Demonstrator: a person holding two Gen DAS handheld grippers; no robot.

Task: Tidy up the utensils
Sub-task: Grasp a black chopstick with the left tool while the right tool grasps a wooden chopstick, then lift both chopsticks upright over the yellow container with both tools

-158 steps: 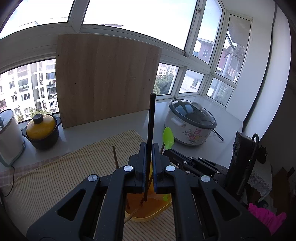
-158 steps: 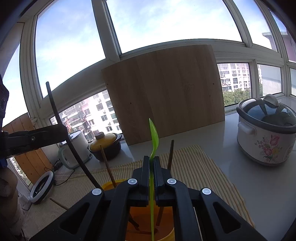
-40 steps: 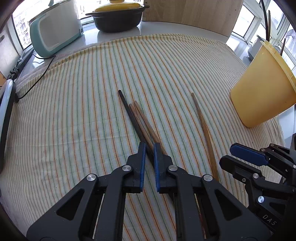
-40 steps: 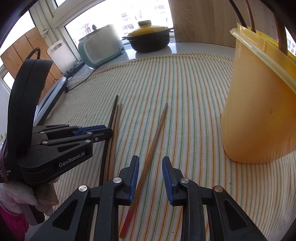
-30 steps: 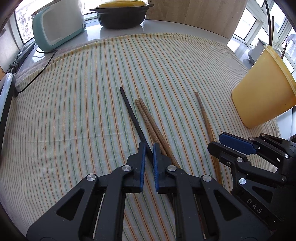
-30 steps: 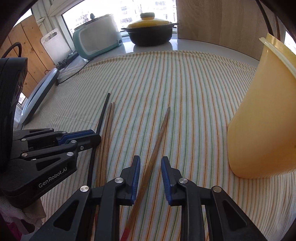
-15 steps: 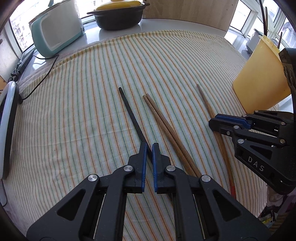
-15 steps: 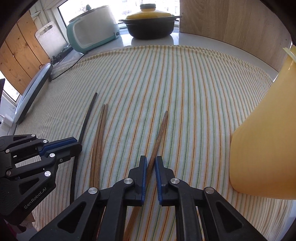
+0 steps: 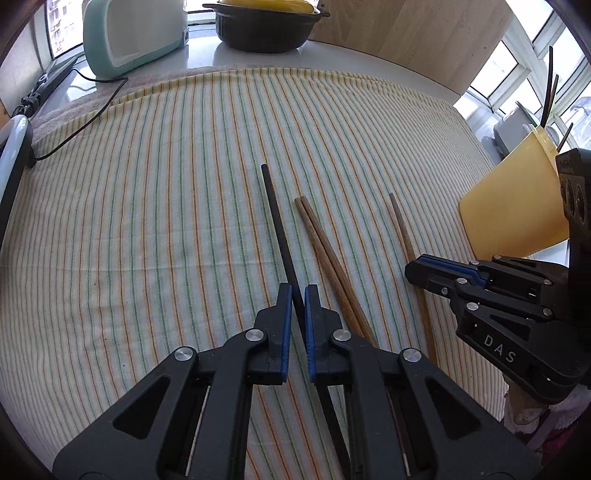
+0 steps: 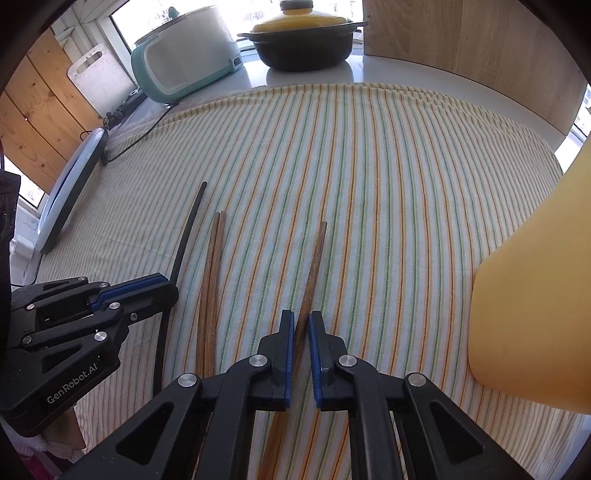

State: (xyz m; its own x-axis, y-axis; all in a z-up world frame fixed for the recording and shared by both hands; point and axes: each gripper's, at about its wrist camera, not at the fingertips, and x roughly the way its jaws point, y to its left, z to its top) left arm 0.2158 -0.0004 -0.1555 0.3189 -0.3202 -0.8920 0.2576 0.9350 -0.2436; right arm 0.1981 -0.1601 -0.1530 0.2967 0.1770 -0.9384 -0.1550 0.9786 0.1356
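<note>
Four chopsticks lie on the striped cloth [image 9: 147, 221]. My left gripper [image 9: 298, 291] is shut on the black chopstick [image 9: 277, 221], low over the cloth. Just right of it lies a pair of brown chopsticks [image 9: 325, 243], untouched. My right gripper [image 10: 301, 317] is shut on the single brown chopstick [image 10: 316, 258], which still rests on the cloth. The yellow cup [image 10: 535, 295] stands to the right with a few utensils sticking out of its top [image 9: 550, 92]. In the right wrist view the left gripper [image 10: 170, 290] sits on the black chopstick [image 10: 188, 229].
At the back stand a teal appliance [image 9: 129, 33], a black pot with a yellow lid [image 9: 266, 26] and a leaning wooden board [image 9: 424, 37]. A black cable [image 9: 92, 114] runs along the cloth's far left edge. A flat round device [image 10: 70, 192] lies at the left.
Over the last second the right jaws closed from wide apart onto the single brown chopstick. The left gripper stayed shut on the black chopstick. Seconds earlier both grippers held utensils over the cup.
</note>
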